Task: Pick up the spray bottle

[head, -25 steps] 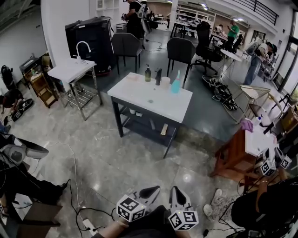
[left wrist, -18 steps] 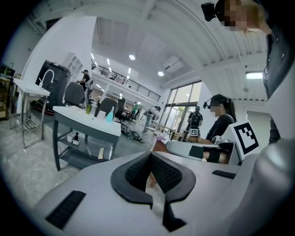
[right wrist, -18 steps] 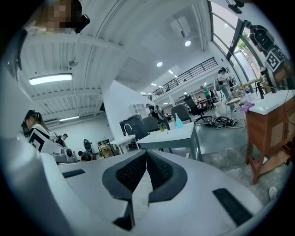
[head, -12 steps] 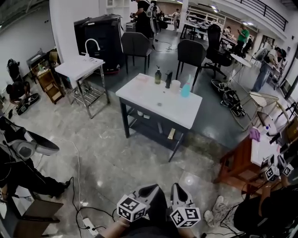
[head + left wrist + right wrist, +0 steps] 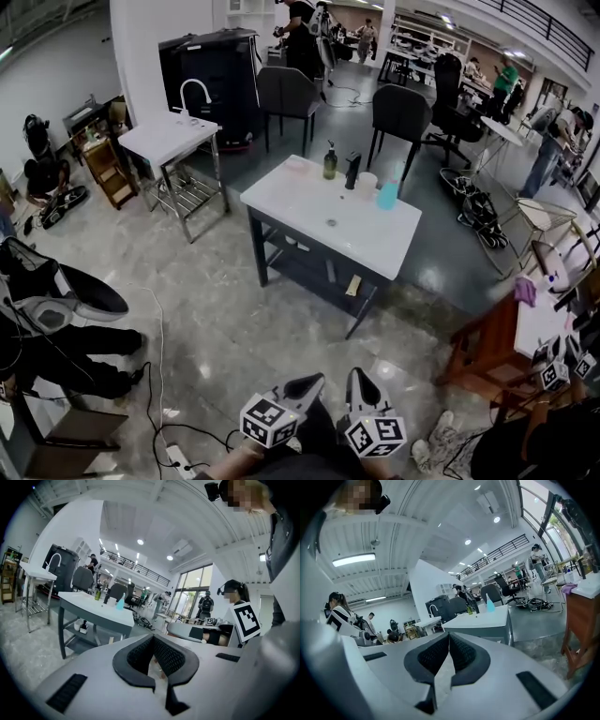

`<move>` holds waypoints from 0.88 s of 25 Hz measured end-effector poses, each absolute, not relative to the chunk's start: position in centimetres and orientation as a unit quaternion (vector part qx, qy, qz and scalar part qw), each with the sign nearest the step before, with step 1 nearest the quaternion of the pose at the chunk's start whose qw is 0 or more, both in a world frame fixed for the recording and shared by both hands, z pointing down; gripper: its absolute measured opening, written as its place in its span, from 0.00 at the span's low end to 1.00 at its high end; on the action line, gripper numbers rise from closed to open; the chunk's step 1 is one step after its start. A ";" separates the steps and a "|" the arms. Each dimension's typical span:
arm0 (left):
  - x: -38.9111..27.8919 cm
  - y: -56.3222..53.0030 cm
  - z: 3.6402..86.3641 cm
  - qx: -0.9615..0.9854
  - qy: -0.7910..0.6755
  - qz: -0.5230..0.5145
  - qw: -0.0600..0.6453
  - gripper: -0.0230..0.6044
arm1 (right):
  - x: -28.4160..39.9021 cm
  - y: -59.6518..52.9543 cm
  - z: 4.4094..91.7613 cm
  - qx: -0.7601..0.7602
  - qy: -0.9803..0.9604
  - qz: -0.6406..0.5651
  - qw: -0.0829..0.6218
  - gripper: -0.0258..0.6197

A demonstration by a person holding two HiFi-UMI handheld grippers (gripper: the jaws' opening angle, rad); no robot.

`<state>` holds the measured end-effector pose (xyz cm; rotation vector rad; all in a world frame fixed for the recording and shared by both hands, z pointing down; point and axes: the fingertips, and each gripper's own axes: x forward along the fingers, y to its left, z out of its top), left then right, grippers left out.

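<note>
Judging by the layout, the pickup has not yet begun. The blue spray bottle [image 5: 388,193] stands upright at the far edge of the white surface [image 5: 314,204], toward its right corner, just beside a white cup [image 5: 367,184]. The left gripper [image 5: 306,383] and right gripper [image 5: 360,381] are both closed and empty, well apart from it. The approach, opening and grasp all remain.

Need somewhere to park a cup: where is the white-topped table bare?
The white-topped table is bare from its near edge up to the far row. Crowded there: dark bottle, white cup, spray bottle.
</note>
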<state>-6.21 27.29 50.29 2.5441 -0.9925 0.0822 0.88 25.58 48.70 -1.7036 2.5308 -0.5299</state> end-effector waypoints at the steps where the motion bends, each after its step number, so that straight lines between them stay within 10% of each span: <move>1: -6.0 26.5 50.3 0.911 -0.356 0.029 0.204 0.04 | 1.0 24.9 48.7 -0.549 0.817 -0.172 0.022 0.05; 22: -1.5 11.4 49.0 0.919 -0.343 0.031 0.193 0.04 | 5.4 10.5 48.4 -0.555 0.812 -0.177 0.028 0.05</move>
